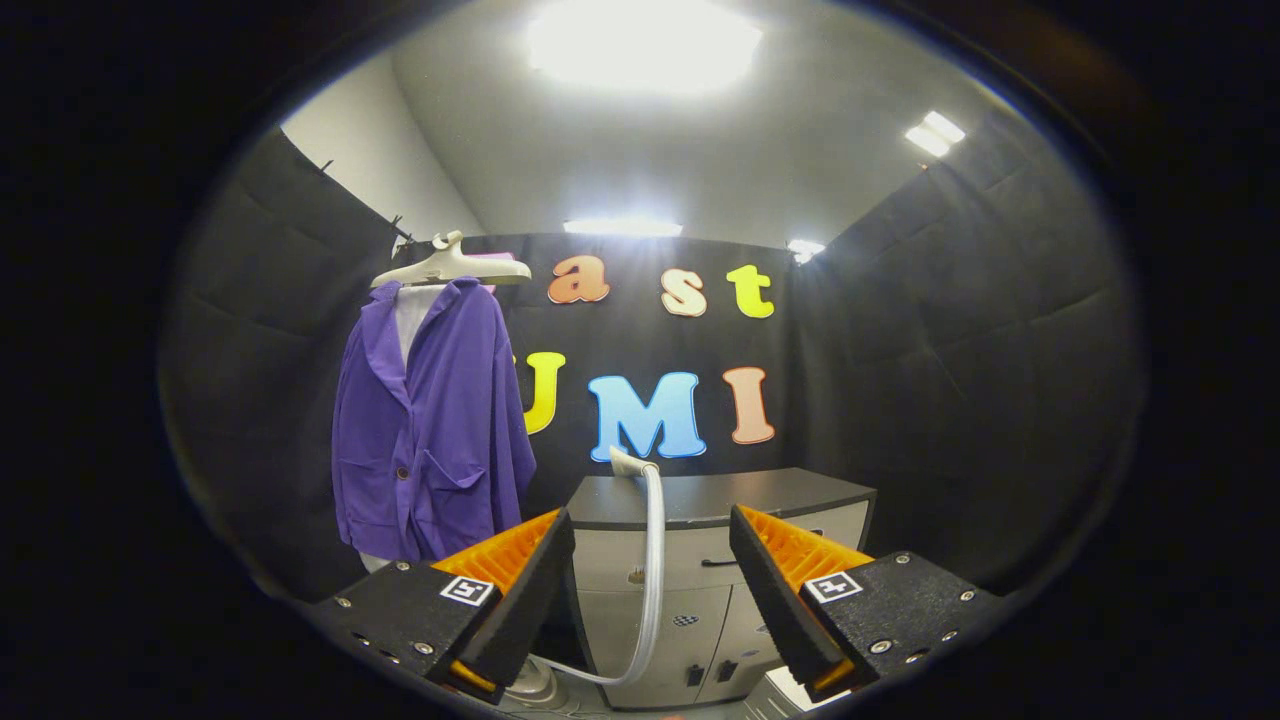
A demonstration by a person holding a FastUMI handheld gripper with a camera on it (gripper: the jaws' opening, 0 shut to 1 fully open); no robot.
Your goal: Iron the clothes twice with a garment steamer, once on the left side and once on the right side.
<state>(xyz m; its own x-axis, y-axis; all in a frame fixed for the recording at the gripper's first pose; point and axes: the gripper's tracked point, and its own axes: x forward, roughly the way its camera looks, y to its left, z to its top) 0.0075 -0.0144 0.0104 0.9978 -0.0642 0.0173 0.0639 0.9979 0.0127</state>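
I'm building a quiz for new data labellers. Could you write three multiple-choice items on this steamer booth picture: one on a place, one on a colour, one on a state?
1. Where does the steamer hose rise?
A. In the gap between the two fingers, in front of the cabinet
B. Across the jacket's collar
C. Over the hanger

2. What colour is the jacket on the hanger?
A. Green
B. Purple
C. Red

3. How does the gripper stand?
A. Shut on the hose
B. Shut on the jacket
C. Open, fingers apart

Answers:
1. A: the hose climbs between the fingers, its top end level with the cabinet's dark top.
2. B: the hanging jacket is purple all over.
3. C: a wide gap shows between the fingers, and neither presses on the hose.
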